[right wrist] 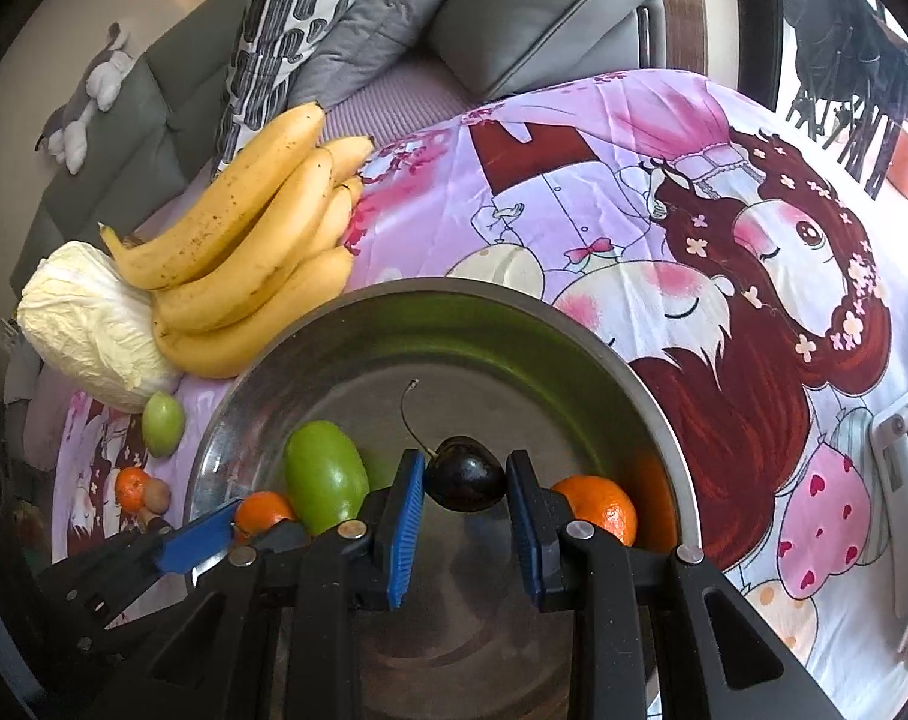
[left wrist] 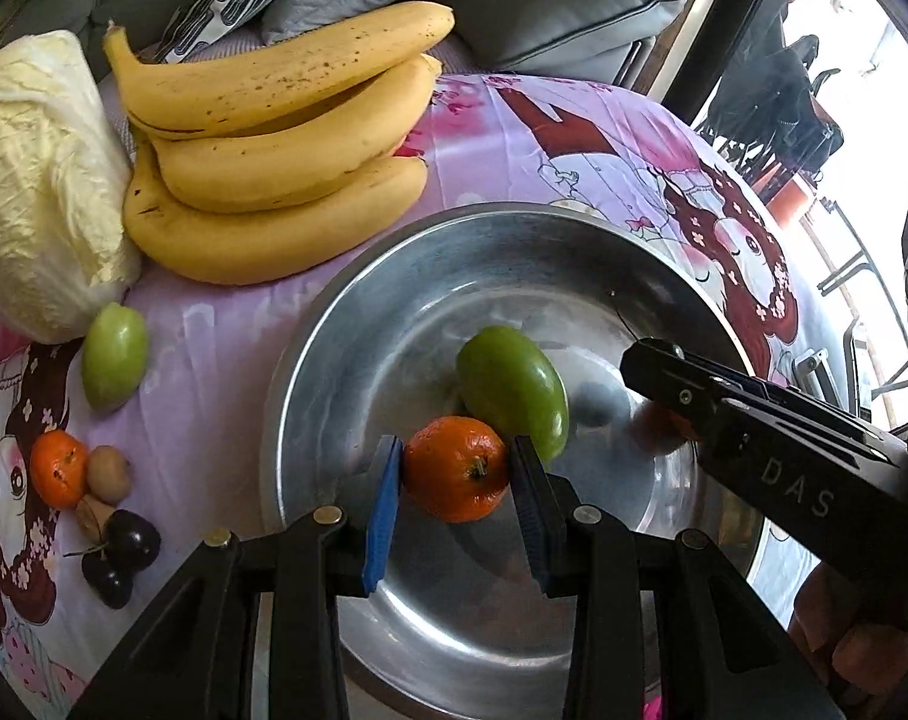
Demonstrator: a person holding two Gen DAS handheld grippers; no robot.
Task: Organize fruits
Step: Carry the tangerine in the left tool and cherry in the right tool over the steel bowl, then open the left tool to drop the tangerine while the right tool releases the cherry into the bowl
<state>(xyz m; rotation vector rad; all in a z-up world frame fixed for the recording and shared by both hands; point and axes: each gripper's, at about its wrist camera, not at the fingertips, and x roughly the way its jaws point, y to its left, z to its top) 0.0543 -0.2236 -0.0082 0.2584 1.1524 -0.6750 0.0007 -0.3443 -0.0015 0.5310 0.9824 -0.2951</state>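
On the far left, on the printed cloth [left wrist: 226,348], a green fruit [left wrist: 115,357], a small mandarin [left wrist: 58,468] and two dark cherries [left wrist: 118,564] are not yet collected. My left gripper [left wrist: 454,480] has its fingers closed on a mandarin [left wrist: 456,468] over the near part of the steel bowl [left wrist: 310,360], just beside a green fruit already inside. My right gripper [right wrist: 465,483] has its fingers nearly shut on a dark cherry [right wrist: 465,482] over the same bowl; another mandarin [right wrist: 598,510] lies to its right. I think the risk is crowding: both grippers are close together, so they could collide, and the released fruits may roll on the smooth metal.
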